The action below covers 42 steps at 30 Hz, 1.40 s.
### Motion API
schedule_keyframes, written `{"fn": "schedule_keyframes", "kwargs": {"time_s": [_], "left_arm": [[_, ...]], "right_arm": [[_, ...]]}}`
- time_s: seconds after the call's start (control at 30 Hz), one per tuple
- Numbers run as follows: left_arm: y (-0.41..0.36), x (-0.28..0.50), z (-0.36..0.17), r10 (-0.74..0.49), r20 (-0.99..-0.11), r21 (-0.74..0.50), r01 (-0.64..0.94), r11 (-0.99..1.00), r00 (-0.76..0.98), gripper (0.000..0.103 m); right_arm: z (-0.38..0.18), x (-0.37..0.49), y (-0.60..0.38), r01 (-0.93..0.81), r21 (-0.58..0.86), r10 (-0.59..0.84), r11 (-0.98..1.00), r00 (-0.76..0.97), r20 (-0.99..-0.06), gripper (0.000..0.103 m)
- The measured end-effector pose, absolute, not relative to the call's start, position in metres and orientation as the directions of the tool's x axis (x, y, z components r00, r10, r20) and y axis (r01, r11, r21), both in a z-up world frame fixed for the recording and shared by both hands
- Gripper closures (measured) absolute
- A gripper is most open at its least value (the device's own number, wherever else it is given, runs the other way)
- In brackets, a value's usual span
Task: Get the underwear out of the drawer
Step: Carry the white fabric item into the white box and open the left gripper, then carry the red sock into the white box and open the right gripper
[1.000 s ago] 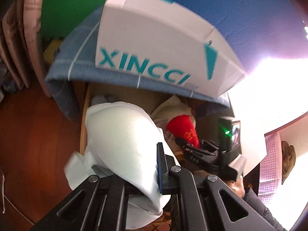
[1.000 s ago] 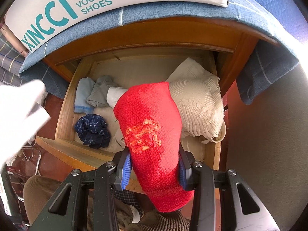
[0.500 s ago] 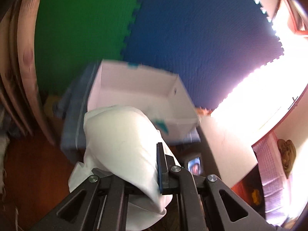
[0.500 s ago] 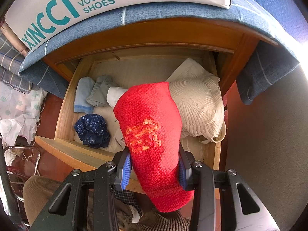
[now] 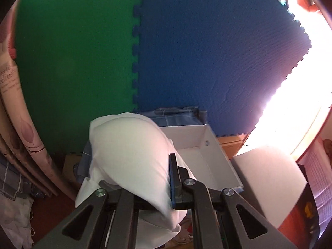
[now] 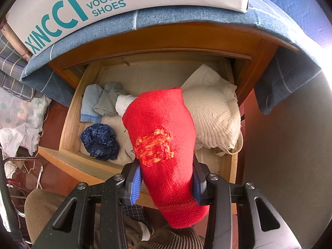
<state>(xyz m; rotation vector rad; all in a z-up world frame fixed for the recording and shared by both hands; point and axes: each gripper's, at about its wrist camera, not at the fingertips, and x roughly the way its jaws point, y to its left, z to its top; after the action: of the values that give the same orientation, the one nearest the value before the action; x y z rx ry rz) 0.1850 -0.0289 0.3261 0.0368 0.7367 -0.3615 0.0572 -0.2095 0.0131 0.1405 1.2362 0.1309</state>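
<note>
my left gripper is clamped on one white garment above the open, empty shoe box. my right gripper pinches one red knit piece over the open drawer, which holds four pieces: light blue, grey, navy, cream.

Your right gripper is clamping a red knitted garment between its jaws, holding it above the open wooden drawer. Inside the drawer, a dark blue patterned piece, a light blue piece, a grey piece and a cream lace garment are lying. A white shoebox is sitting on the blue cloth above.
</note>
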Motion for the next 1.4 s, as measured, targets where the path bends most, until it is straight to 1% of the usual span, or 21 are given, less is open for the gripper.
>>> {"fn": "schedule_keyframes", "kwargs": {"time_s": [0.2, 0.37, 0.5, 0.6, 0.73, 0.8, 0.87, 0.9, 0.97, 1.03, 1.13, 1.4], "left_arm": [[-0.038, 0.234, 0.270, -0.260, -0.745, -0.075, 0.310, 0.948, 0.614, 0.096], [-0.037, 0.255, 0.226, -0.236, -0.804, -0.092, 0.279, 0.956, 0.546, 0.096], [-0.043, 0.260, 0.204, -0.205, -0.838, -0.081, 0.255, 0.963, 0.505, 0.095], [-0.040, 0.263, 0.192, -0.212, -0.854, -0.110, 0.233, 0.966, 0.475, 0.095], [-0.036, 0.266, 0.180, -0.213, -0.872, -0.136, 0.199, 0.971, 0.442, 0.093], [-0.034, 0.269, 0.174, -0.209, -0.884, -0.147, 0.177, 0.973, 0.418, 0.090], [-0.033, 0.269, 0.171, -0.193, -0.890, -0.136, 0.164, 0.977, 0.413, 0.079], [-0.032, 0.267, 0.173, -0.189, -0.889, -0.131, 0.163, 0.978, 0.417, 0.077], [-0.033, 0.264, 0.177, -0.187, -0.888, -0.127, 0.167, 0.978, 0.419, 0.065], [-0.033, 0.262, 0.183, -0.199, -0.885, -0.135, 0.175, 0.975, 0.420, 0.060], [-0.034, 0.255, 0.194, -0.208, -0.879, -0.137, 0.191, 0.972, 0.429, 0.058], [-0.025, 0.224, 0.223, -0.228, -0.842, -0.134, 0.221, 0.966, 0.489, 0.056]], "right_arm": [[0.013, 0.058, -0.211, -0.020, 0.181, 0.178, 0.983, 0.324, -0.929, 0.066], [0.013, 0.058, -0.212, -0.022, 0.189, 0.186, 0.982, 0.319, -0.929, 0.066], [0.012, 0.059, -0.212, -0.022, 0.195, 0.192, 0.980, 0.315, -0.929, 0.066], [0.012, 0.059, -0.212, -0.023, 0.195, 0.192, 0.981, 0.315, -0.929, 0.066], [0.012, 0.059, -0.211, -0.023, 0.194, 0.192, 0.981, 0.315, -0.930, 0.066], [0.011, 0.059, -0.212, -0.023, 0.194, 0.191, 0.981, 0.316, -0.929, 0.066], [0.011, 0.059, -0.212, -0.023, 0.194, 0.191, 0.981, 0.315, -0.930, 0.066], [0.011, 0.059, -0.212, -0.023, 0.193, 0.190, 0.981, 0.315, -0.930, 0.066], [0.011, 0.059, -0.211, -0.025, 0.192, 0.190, 0.981, 0.315, -0.930, 0.066], [0.011, 0.060, -0.212, -0.024, 0.190, 0.188, 0.981, 0.314, -0.931, 0.066], [0.011, 0.060, -0.210, -0.025, 0.188, 0.186, 0.982, 0.314, -0.931, 0.066], [0.010, 0.060, -0.208, -0.029, 0.175, 0.175, 0.984, 0.315, -0.933, 0.066]]}}
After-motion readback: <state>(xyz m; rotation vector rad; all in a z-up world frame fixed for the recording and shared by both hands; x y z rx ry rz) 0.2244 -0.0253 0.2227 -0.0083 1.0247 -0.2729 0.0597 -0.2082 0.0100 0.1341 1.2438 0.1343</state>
